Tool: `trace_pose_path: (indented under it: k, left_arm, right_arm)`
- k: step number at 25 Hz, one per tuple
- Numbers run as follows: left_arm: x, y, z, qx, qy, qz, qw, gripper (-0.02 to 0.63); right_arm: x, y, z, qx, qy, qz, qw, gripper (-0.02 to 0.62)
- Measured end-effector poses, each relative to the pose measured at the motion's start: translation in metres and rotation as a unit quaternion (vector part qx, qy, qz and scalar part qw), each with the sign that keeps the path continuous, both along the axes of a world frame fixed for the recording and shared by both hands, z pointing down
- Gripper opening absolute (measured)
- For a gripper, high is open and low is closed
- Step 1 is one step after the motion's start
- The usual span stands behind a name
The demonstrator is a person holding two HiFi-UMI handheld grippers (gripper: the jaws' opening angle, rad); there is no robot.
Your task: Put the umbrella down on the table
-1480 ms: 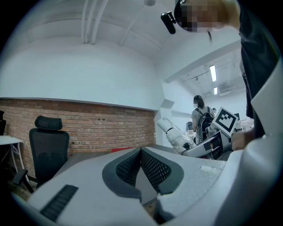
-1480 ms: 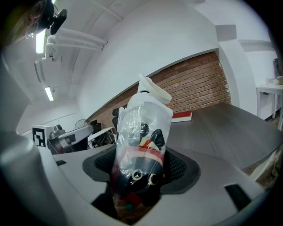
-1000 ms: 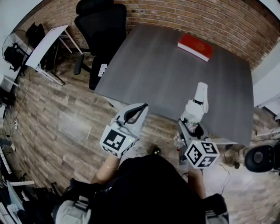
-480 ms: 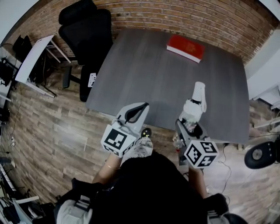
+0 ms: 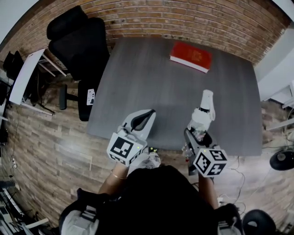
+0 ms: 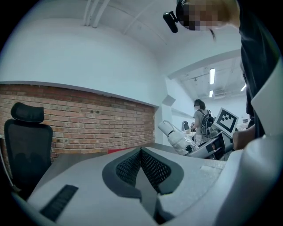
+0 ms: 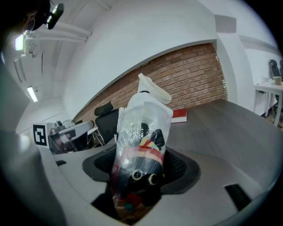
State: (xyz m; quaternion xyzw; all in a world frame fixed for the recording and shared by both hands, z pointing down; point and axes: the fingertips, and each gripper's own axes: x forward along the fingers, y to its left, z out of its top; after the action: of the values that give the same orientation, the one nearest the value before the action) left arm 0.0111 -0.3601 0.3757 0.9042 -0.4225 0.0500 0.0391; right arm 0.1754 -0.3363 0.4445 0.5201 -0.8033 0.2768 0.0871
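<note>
The right gripper (image 5: 196, 134) holds a folded umbrella (image 5: 203, 111) by its lower end. In the right gripper view its fingers (image 7: 177, 167) press on the bundle (image 7: 140, 159) from both sides. The umbrella is wrapped in clear plastic, with dark fabric, red and yellow bands and two round cartoon eyes showing through. A white cap (image 7: 153, 91) tops the far end.

From the head view the umbrella points away from the person, over the near right part of the grey surface (image 5: 151, 78). The left gripper view shows it (image 6: 175, 137) tilted upward and clear of the surface, not yet set down.

The left gripper (image 5: 146, 117) hangs just beside the near edge of the surface, well apart from the umbrella. Its fingers (image 6: 155, 167) are pressed together with nothing between them.

A red book (image 5: 191, 56) lies flat at the far side of the surface, near the brick wall (image 5: 183, 13). A black chair (image 5: 76, 46) stands at the far left corner, on the wood floor (image 5: 50, 137).

Each gripper carries a marker cube — the right one's (image 5: 210, 161) sits close to the person's body, the left one's (image 5: 122, 148) beside it. In the left gripper view a person (image 6: 200, 115) with a backpack stands far off in the room.
</note>
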Motion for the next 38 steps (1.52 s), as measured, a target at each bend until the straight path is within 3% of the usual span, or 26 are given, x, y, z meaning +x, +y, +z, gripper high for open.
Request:
trace_pose_path:
  k: [16,38]
  left_arm:
    - [-0.015,-0.088,0.02,-0.028,0.031,0.029,0.9987,0.002]
    - [-0.029,-0.157,0.054,-0.05,0.035,0.059,0.9964,0.002]
  right_arm:
    - [-0.023,-0.074,0.022,-0.043,0.055,0.005,0.998,0.288]
    - [-0.041,-0.13,0.086,-0.116,0.095,0.01,0.989,0.288]
